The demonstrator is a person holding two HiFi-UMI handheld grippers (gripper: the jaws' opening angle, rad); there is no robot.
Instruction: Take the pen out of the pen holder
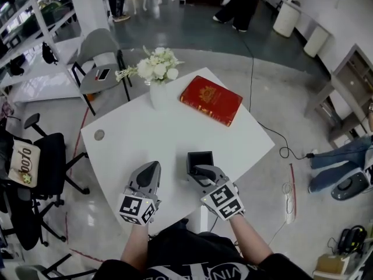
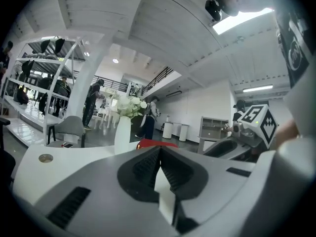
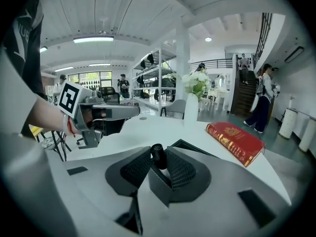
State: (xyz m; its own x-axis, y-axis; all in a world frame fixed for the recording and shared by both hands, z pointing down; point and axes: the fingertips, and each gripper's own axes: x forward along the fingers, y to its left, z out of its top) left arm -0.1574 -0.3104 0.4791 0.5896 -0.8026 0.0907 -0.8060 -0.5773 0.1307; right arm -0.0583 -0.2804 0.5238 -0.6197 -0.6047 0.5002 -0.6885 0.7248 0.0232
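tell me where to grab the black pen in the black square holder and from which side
Grip the black pen's round top end, the only part above the black square pen holder; come from above, since it stands upright inside the walls.

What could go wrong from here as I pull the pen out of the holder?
The pen sits only at the very jaw tips of the right gripper, so it might slip on the lift. Nothing steadies the pen holder; the left gripper is off to its side, jaws together, so the holder could tip or drag along.
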